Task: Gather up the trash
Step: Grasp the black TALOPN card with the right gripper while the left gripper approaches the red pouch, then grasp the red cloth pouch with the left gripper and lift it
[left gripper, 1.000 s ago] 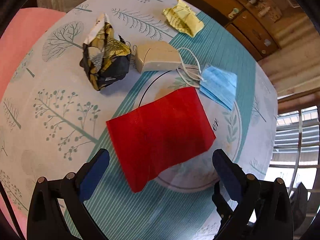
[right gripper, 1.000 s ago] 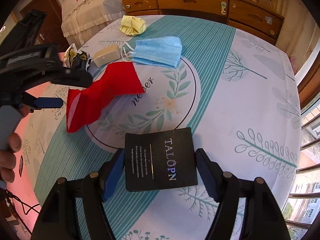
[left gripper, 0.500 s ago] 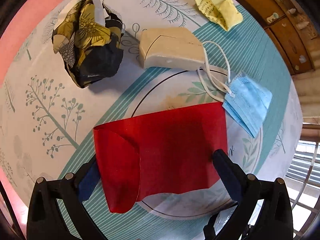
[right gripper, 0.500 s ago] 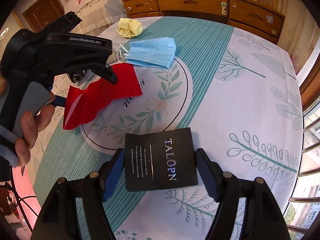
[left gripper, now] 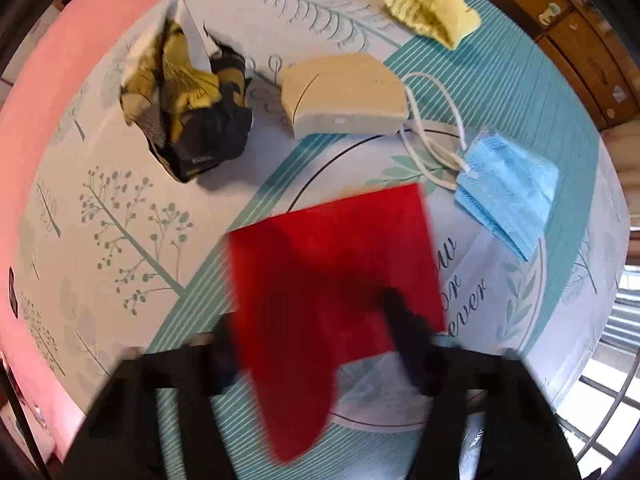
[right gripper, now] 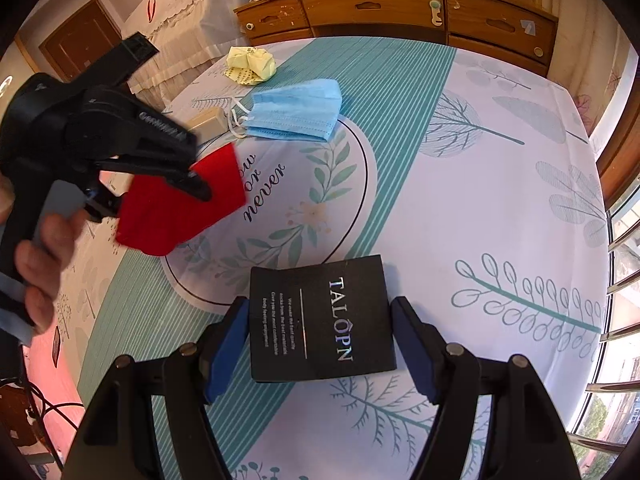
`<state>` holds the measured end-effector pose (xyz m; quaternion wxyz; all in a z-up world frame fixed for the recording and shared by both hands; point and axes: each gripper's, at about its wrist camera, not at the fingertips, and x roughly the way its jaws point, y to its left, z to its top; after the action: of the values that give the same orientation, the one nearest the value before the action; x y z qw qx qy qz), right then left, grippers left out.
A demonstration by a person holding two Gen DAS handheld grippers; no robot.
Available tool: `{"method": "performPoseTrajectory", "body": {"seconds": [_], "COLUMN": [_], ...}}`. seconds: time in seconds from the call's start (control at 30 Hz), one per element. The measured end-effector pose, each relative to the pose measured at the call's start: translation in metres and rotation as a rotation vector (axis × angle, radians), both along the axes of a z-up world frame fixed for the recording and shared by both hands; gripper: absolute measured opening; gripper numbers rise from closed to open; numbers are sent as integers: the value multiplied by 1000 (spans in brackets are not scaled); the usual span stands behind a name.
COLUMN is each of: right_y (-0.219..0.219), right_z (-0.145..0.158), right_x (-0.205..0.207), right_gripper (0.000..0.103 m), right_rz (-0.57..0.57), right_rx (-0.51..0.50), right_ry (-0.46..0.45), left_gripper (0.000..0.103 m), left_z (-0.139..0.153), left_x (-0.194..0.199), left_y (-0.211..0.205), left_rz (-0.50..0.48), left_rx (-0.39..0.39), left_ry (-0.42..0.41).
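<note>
My left gripper (left gripper: pixel 312 340) is shut on a red sheet (left gripper: pixel 332 264), which hangs crumpled between its blurred fingers just above the table; it also shows in the right wrist view (right gripper: pixel 180 204). My right gripper (right gripper: pixel 320 340) is shut on a black TALOPN card (right gripper: pixel 320 320), held flat between the blue pads. On the tablecloth lie a blue face mask (left gripper: pixel 508 192) (right gripper: pixel 296 108), a beige box (left gripper: pixel 344 96), a crumpled black-and-yellow wrapper (left gripper: pixel 192 112) and a crumpled yellow paper (left gripper: pixel 428 0) (right gripper: pixel 250 66).
The table (right gripper: pixel 480 200) has a tree-patterned cloth with a teal stripe. A wooden dresser (right gripper: pixel 400 8) stands behind it. A pink seat (left gripper: pixel 48 92) is at the left edge. Window bars (right gripper: pixel 616 280) are at the right.
My left gripper has closed on the red sheet and the sheet has bunched up and lifted. My right gripper still holds the black card in the same place.
</note>
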<state>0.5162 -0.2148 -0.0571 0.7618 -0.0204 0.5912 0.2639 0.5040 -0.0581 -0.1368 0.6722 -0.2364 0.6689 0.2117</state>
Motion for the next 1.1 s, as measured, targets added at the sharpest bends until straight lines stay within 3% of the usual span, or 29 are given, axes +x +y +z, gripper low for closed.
{"method": "performPoseTrajectory", "body": {"seconds": [0.03,0.1,0.17,0.4,0.67,0.83,1.1], "right_y": [0,1,3,15,36,53,85], "right_z": [0,0,1,10,41,70,103], "right_x": [-1,-1,-2,-20,-68,-120,-228], "right_gripper": [71,71,71,71,71,71,71], "right_rz": [-2,-6,-10,-12,-41,-101,-256], "right_rx": [-2,-8,-6,-8,-11,-19,-24], "right_ry": [-2,-4,0,-11,-52,-89,-126], "left_gripper": [19,9,5,3,3,3,3], "left_z": [1,0,0,-5,15,43,95], "left_x": [-1,-3,-7,-34,-91,-133,-248], "left_y": [2,8,13,19,15,24,96], "left_rz": [-6,-19,-21,-21,-138,-267,-527], "left_rx": [-18,-50,-82,-199,-256,-305,-368], "left_ry": [-5,-13,-31,-51,-107,-186,-307]}}
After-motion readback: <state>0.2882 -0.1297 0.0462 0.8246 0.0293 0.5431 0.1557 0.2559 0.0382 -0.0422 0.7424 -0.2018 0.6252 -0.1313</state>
